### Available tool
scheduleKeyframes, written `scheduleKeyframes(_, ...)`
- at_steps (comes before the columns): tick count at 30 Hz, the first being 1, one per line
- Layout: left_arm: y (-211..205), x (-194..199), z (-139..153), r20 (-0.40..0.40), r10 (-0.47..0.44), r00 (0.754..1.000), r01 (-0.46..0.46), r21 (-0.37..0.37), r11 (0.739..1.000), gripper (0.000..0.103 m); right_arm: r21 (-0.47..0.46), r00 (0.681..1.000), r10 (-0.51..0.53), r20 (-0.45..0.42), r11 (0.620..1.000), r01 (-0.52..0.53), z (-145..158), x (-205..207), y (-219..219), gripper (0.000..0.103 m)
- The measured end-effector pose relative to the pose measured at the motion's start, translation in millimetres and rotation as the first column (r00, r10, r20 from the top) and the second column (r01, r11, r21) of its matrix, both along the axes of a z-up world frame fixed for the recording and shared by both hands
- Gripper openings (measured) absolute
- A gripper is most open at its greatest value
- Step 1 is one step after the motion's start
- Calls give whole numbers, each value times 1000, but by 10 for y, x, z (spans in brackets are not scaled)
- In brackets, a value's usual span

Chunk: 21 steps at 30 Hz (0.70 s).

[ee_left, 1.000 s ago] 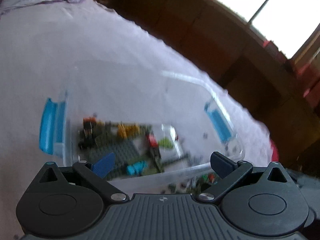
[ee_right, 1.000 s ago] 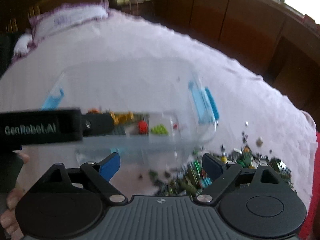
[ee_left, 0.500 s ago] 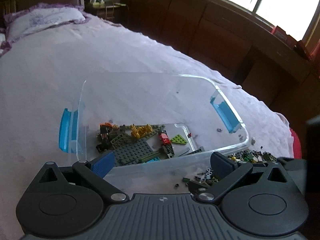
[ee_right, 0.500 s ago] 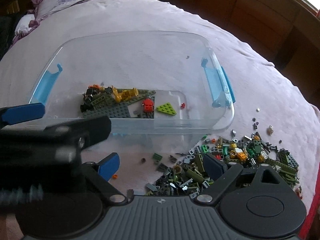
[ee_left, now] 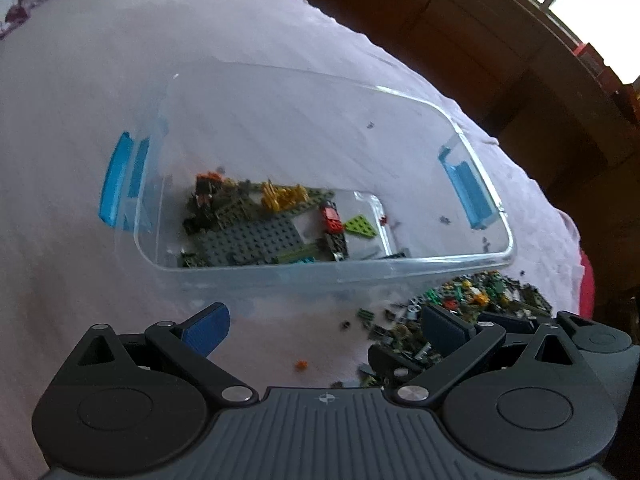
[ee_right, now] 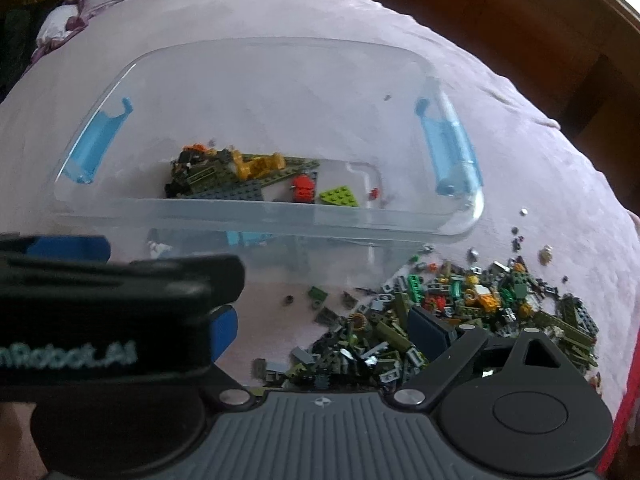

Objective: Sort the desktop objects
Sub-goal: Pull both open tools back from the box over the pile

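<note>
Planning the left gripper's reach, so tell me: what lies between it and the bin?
Mostly bare bedspread, plus one small orange piece near the left gripper; the bin wall comes next. The left wrist view shows it.

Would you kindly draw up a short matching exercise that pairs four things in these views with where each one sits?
Things:
1. lime green wedge plate
2. pile of loose bricks
3. blue clip handles
4. tiny orange piece

Places:
A. on the bedcover, outside the clear bin's near wall, to the right
B. alone on the bedcover near the left gripper
C. on the bin's two short ends
D. inside the bin, beside a red piece

Pairs: 1-D, 2-A, 3-C, 4-B
</note>
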<state>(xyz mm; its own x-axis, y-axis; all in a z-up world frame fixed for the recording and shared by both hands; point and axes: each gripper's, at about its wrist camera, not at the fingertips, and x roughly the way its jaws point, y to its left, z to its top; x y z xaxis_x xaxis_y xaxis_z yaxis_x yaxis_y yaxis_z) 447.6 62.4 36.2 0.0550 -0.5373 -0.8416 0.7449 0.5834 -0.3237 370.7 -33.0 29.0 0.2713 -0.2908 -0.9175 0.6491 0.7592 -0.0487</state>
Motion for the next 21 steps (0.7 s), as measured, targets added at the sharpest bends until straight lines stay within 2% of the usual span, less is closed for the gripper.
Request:
scheduleKeyframes(7,-61,44,-133,-21,0,1000,0,18,1000,103,17,1000,25,-1,1000,-25,-67,73,52,93)
scheduleKeyframes(21,-55,44,-128,-11,-4,1000,4,-1,1000,103,23,1000,23,11,999,-23,-92,91,41,93)
